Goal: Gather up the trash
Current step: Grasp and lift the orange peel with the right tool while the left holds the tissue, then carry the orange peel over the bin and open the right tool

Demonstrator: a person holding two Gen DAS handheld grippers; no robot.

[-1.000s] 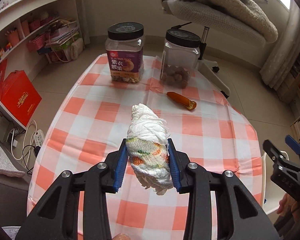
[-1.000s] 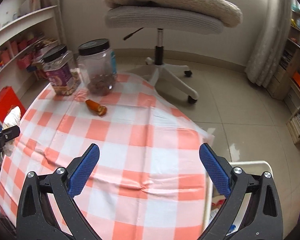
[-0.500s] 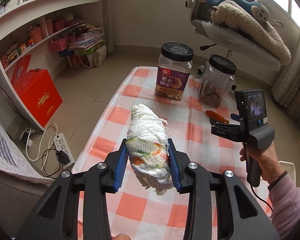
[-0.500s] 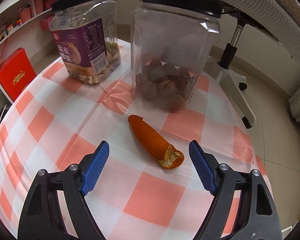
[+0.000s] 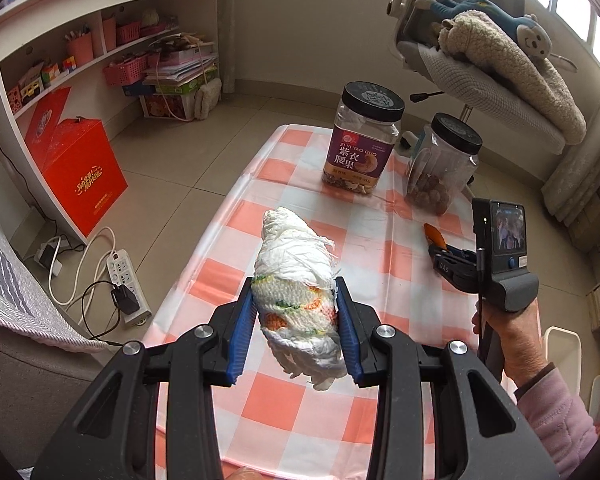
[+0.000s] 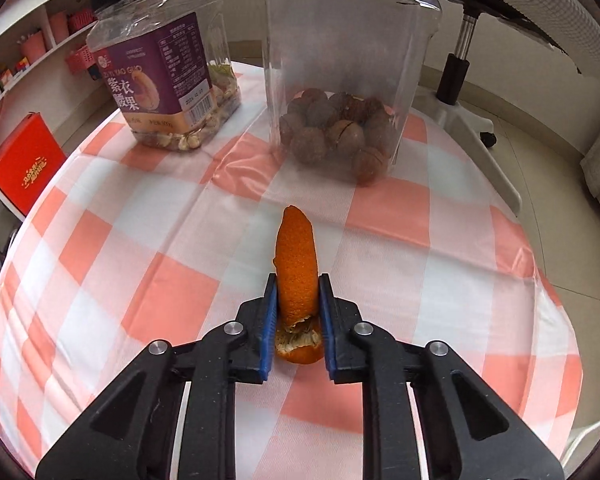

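Orange peel [image 6: 297, 276] lay on the checked tablecloth [image 6: 380, 216] before the nut jars, its long axis running away from the right gripper [image 6: 297, 320], tip toward the jars; those jaws had just closed onto its near end, presumably for lifting. The left gripper [image 5: 296, 322] gripped a crumpled tissue wad [image 5: 296, 292] above the table, evidently keeping it for disposal.

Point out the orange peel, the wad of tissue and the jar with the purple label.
orange peel [image 6: 296, 264]: right wrist view, middle of its back.
wad of tissue [image 5: 296, 280]: left wrist view, its middle.
jar with the purple label [image 5: 358, 160]: left wrist view, on the label.
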